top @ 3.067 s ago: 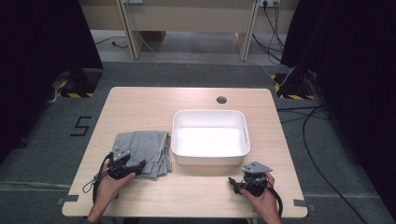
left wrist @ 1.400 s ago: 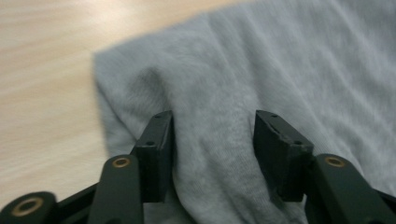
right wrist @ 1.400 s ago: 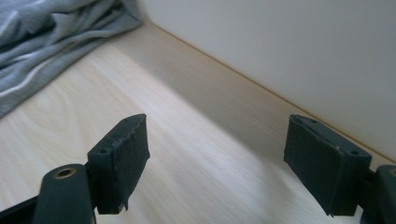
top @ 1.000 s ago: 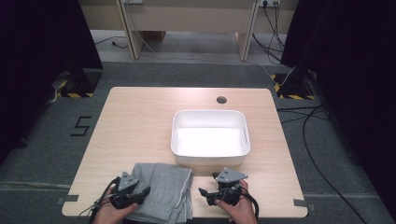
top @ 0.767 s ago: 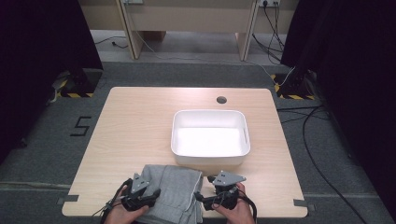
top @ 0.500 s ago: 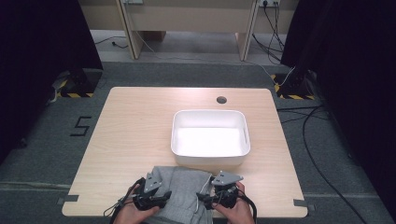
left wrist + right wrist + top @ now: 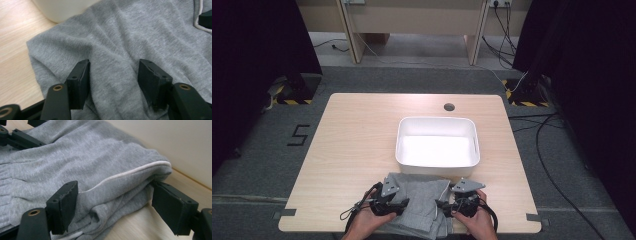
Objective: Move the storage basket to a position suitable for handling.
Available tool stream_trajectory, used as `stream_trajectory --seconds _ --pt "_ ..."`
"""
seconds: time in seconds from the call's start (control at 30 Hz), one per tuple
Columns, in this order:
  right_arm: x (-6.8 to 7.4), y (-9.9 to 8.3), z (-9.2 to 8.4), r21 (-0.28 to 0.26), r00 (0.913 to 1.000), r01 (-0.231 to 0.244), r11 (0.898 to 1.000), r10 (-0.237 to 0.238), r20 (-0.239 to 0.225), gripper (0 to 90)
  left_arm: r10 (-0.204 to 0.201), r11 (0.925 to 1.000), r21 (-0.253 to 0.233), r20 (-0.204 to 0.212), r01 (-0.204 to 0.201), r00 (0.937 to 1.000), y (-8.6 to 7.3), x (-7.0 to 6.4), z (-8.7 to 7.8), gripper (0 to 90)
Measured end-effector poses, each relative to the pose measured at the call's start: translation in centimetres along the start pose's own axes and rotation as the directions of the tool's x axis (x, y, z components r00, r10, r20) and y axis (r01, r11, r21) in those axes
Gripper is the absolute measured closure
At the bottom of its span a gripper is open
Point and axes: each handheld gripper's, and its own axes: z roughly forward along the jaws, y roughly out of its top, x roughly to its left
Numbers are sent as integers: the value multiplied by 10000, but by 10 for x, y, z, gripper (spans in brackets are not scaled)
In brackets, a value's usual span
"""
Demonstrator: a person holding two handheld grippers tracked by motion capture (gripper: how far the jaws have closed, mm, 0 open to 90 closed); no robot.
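A grey folded garment (image 7: 419, 200) with a white drawstring (image 7: 125, 176) lies at the table's front edge, just in front of the white bin (image 7: 437, 120). My left gripper (image 7: 404, 204) rests on its left part. In the left gripper view the left gripper (image 7: 113, 75) is open; its jaws have just been opening, with a low fold of the garment (image 7: 125, 37) between them. My right gripper (image 7: 439, 204) faces it from the right. In the right gripper view the right gripper (image 7: 115, 200) stands wide around the garment's (image 7: 75, 157) thick folded edge, not squeezing it.
The empty white bin's wall (image 7: 175, 145) stands close behind the garment. The wooden table (image 7: 352, 145) has a round cable hole (image 7: 449, 107) at the back. The left gripper's black jaws (image 7: 22, 137) show at the top left of the right gripper view.
The left hand has dragged the grey garment to the right along the front edge, up to the right gripper. The right hand has shifted slightly left toward it.
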Motion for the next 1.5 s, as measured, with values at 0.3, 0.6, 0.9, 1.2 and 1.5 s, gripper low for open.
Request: stream_trajectory --seconds 0.3,0.6,0.9,1.2,1.5 --pt "-12 -4 -4 -32 9995 -270 9996 270 140 220 -115 9999 -125 224 118 9997 7 -4 8 377" --pt "-12 -7 -13 178 9995 -282 9994 280 122 220 -1065 9917 -628 916 1125 9901 -10 20 -12 302" --pt "-11 -20 -29 1022 9952 51 9948 -151 969 228 -1528 9838 -783 1034 1612 9828 -17 33 -26 285" --pt "-18 -18 -49 -173 9941 -515 9985 529 952 239 -1908 9740 -1067 913 2001 9774 -25 39 -47 249" --pt "-14 -15 -48 -778 9929 -1152 9903 1171 202 187 -2780 9559 -678 1052 2858 9548 -41 43 -49 171"
